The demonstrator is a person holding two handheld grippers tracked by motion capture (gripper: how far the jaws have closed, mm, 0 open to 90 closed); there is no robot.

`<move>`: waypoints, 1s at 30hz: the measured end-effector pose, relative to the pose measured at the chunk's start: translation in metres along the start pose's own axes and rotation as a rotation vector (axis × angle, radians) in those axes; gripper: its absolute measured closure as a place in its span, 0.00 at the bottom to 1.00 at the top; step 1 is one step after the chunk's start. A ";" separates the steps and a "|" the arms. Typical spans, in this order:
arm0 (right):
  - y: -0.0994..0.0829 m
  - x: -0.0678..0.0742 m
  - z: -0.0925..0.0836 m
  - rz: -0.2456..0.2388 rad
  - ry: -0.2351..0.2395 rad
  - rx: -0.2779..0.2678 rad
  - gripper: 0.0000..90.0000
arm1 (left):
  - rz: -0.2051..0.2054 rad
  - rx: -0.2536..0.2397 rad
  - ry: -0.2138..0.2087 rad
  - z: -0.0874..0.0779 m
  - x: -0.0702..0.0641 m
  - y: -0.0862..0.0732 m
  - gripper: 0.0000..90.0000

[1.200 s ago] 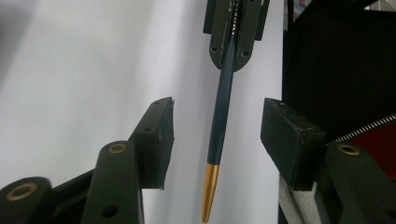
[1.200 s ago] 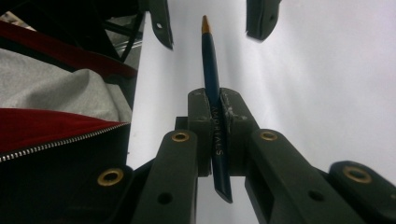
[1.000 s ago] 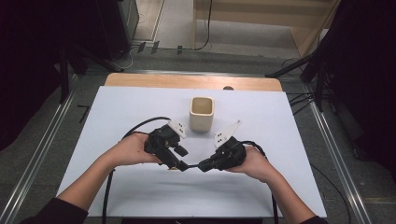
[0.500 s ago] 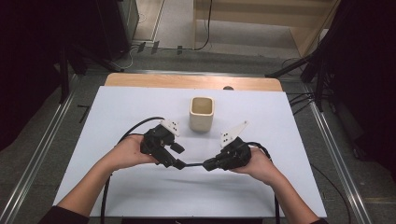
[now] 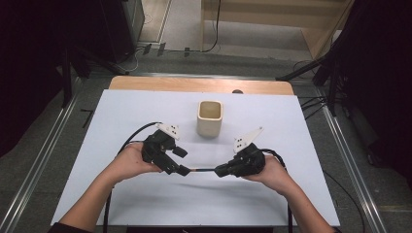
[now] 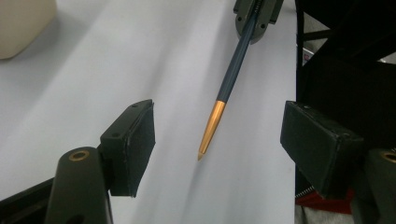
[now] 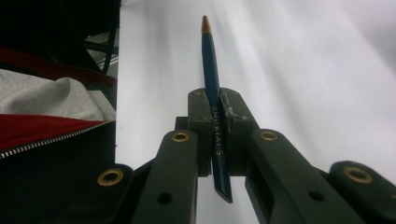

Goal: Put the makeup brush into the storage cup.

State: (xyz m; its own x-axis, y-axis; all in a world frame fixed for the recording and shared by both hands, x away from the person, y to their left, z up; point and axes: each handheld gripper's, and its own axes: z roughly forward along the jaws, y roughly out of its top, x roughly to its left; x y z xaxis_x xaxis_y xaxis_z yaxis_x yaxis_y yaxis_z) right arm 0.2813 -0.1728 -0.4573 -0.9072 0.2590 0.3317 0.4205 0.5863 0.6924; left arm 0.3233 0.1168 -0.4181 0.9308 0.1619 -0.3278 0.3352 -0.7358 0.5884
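Note:
A dark blue pen (image 5: pixel 201 170) with a gold tip (image 6: pixel 211 128) lies level just above the white table sheet (image 5: pixel 121 121). My right gripper (image 5: pixel 219 171) is shut on its barrel (image 7: pixel 208 60), tip pointing left at my left gripper (image 5: pixel 181 161). The left gripper's jaws have just been opening. They stand wide apart in the left gripper view (image 6: pixel 224 140), with the gold tip between the pads (image 6: pixel 140 140) and touching neither. The right gripper (image 6: pixel 256 18) shows at the top of that view, clamped on the pen (image 6: pixel 233 65).
A cream square cup (image 5: pixel 209 119) stands upright behind the grippers at the table's middle; its corner is in the left gripper view (image 6: pixel 21 23). A wooden strip (image 5: pixel 194 85) runs along the far edge. Metal rails flank the table.
The left gripper's jaws have spread off the pen's tip and that hand has drifted slightly left. The right gripper keeps its hold on the pen.

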 end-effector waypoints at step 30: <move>-0.020 0.010 -0.013 0.139 -0.192 -0.088 0.94 | -0.120 -0.164 0.164 -0.015 -0.006 -0.017 0.34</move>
State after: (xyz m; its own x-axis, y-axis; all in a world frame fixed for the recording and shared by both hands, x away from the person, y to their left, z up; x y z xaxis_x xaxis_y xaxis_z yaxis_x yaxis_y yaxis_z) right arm 0.2643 -0.1918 -0.4595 -0.8230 0.4786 0.3060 0.5339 0.4678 0.7044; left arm 0.3144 0.1385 -0.4148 0.8899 0.3553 -0.2861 0.4510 -0.5907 0.6691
